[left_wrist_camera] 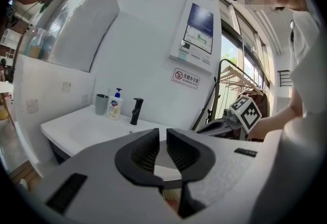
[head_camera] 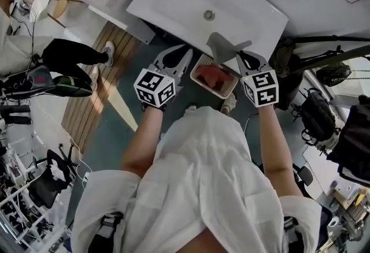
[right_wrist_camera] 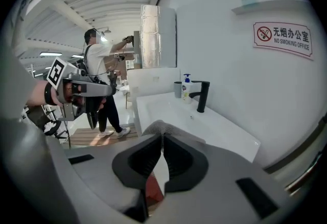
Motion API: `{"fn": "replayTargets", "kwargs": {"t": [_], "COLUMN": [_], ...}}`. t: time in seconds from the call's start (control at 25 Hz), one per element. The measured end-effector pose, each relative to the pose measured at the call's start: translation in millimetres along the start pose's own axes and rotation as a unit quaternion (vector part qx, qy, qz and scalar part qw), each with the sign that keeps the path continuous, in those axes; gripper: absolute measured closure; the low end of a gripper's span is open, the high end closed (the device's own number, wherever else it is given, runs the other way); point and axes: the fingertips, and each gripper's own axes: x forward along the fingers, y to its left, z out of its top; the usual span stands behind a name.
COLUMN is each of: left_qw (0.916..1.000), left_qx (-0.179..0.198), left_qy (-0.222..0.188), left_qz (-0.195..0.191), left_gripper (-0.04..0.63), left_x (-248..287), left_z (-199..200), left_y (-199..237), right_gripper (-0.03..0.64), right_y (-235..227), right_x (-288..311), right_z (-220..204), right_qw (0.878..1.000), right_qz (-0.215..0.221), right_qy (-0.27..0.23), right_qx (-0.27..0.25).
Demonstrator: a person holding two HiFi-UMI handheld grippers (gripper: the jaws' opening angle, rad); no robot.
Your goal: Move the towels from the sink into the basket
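1. The step in hand looks like the carry. The right gripper point(head_camera: 244, 56) is pressed together on the edge of a gray towel point(head_camera: 224, 47), and the right gripper view shows the cloth pinched at the jaw tips.
2. The gray towel hangs at centre frame in the head view, over the sink's point(head_camera: 191, 3) front edge and just above the basket point(head_camera: 196, 77).
3. The basket sits below the sink and already holds a red towel point(head_camera: 214, 75).
4. The left gripper point(head_camera: 178, 56) is just left of the basket, its jaws slightly spread with nothing between them.
5. The sink basin appears bare, so this is probably the last towel.
6. The next move calls for lowering the gray towel over the basket's opening, then spreading the jaws so that it drops inside rather than draping over the rim.
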Motion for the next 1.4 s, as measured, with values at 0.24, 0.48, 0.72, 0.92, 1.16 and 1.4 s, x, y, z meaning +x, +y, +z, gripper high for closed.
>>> {"fn": "replayTargets", "kwargs": {"t": [0.24,0.48,0.72,0.92,1.16,1.4], "left_qw": [0.9998,0.9995,0.999,0.9987,0.9987,0.9987], "left_qx": [0.008,0.012,0.014,0.015,0.016,0.016], "left_qy": [0.002,0.008,0.012,0.011,0.006,0.0], "left_qz": [-0.019,-0.029,-0.041,-0.047,-0.048,-0.047], "left_gripper": [0.546,0.546,0.546,0.546,0.546,0.546], "left_x": [-25,-44,-52,-50,-48,-47], "left_z": [-4,-13,-20,-19,-14,-6], "left_y": [2,1,-4,-7,-4,1], "right_gripper": [0.578,0.578,0.578,0.575,0.472,0.474], "right_y": [46,80,92,85,75,55], "right_x": [-3,-2,7,16,17,3], "right_z": [-10,-34,-64,-78,-75,-54], "right_qw": [1.0,0.997,0.994,0.991,0.989,0.99], "right_qz": [0.005,0.013,0.005,-0.002,-0.013,-0.033], "right_qy": [0.002,0.008,0.038,0.057,0.055,0.026], "right_qx": [0.021,0.072,0.099,0.12,0.136,0.138]}}
